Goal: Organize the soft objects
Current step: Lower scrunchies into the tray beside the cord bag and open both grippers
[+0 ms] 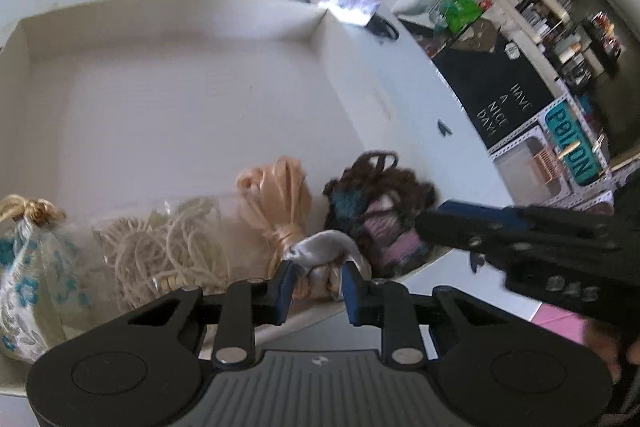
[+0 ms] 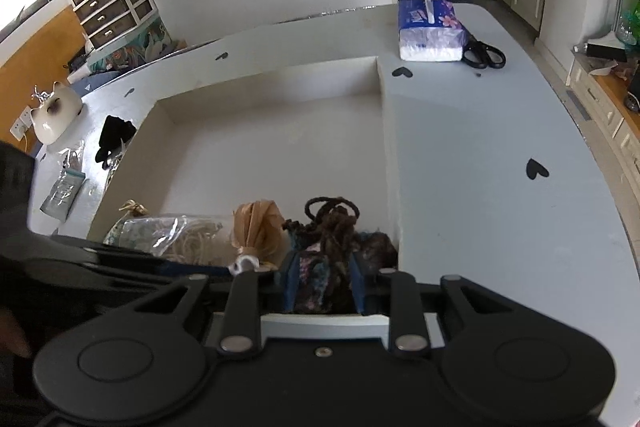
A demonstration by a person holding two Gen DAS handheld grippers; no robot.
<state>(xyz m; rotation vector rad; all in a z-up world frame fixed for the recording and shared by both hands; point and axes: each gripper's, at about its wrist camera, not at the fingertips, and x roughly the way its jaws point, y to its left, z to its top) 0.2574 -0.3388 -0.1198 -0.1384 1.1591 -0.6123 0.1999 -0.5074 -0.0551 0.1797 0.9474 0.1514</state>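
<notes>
Left tool clamps the silver-grey satin ribbon bundle; right tool clamps the dark multicoloured yarn bundle, immediately right, near wall of the shallow white cardboard tray.

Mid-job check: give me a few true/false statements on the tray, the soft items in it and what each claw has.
1. The left claw is closed on the grey satin piece. True.
2. The right claw is empty and wide open. False: its pads press on the dark knitted bundle.
3. The soft items fill the whole white tray. False: they line its near edge only; the rest is bare.
4. The peach ribbon bundle lies between the cream cord and the knitted bundle. True.
5. The scissors lie inside the tray. False: they lie on the table beside the tissue pack.
</notes>
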